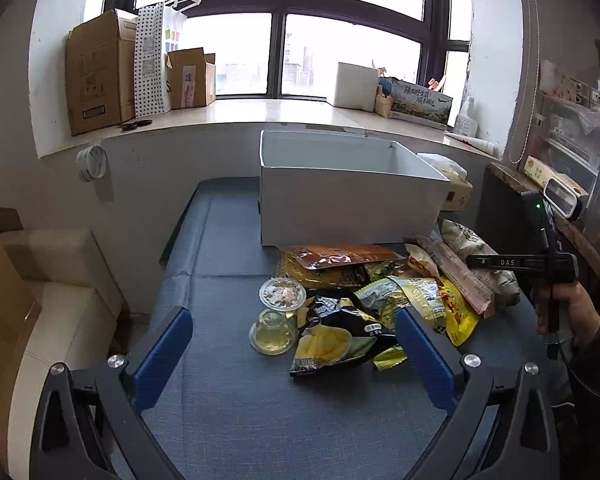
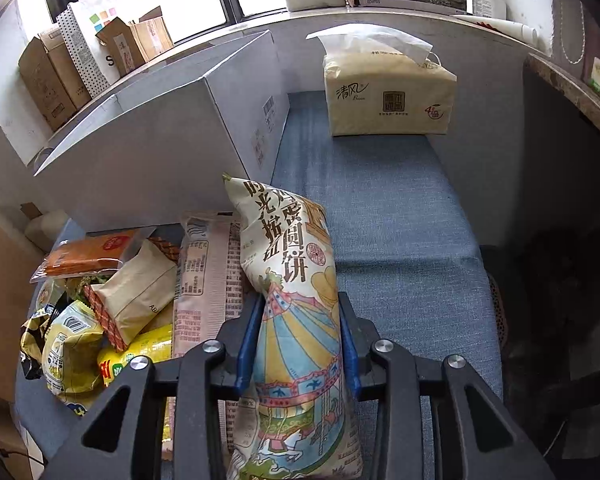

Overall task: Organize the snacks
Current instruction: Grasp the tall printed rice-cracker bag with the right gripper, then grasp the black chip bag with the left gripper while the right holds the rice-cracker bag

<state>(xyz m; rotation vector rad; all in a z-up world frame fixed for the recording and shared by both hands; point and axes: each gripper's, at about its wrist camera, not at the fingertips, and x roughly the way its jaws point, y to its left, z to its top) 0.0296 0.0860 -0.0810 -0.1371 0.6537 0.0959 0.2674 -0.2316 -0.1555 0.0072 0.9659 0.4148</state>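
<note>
A pile of snack packets (image 1: pixel 380 292) lies on the blue table in front of a white open box (image 1: pixel 348 196). My left gripper (image 1: pixel 294 344) is open above the near side of the pile, over a black and yellow chip bag (image 1: pixel 336 336) and two clear jelly cups (image 1: pixel 276 312). My right gripper (image 2: pixel 298 340) is shut on a long cream biscuit bag with carousel art (image 2: pixel 292 280), at the pile's right edge. The right gripper also shows in the left wrist view (image 1: pixel 540 260). The white box (image 2: pixel 160 140) stands to its upper left.
A tissue pack (image 2: pixel 388 92) stands behind the box at the table's far right. Cardboard boxes (image 1: pixel 100 72) and bags line the windowsill. A dark counter edge (image 1: pixel 548 204) runs along the right. Bare blue cloth (image 2: pixel 400 240) lies right of the held bag.
</note>
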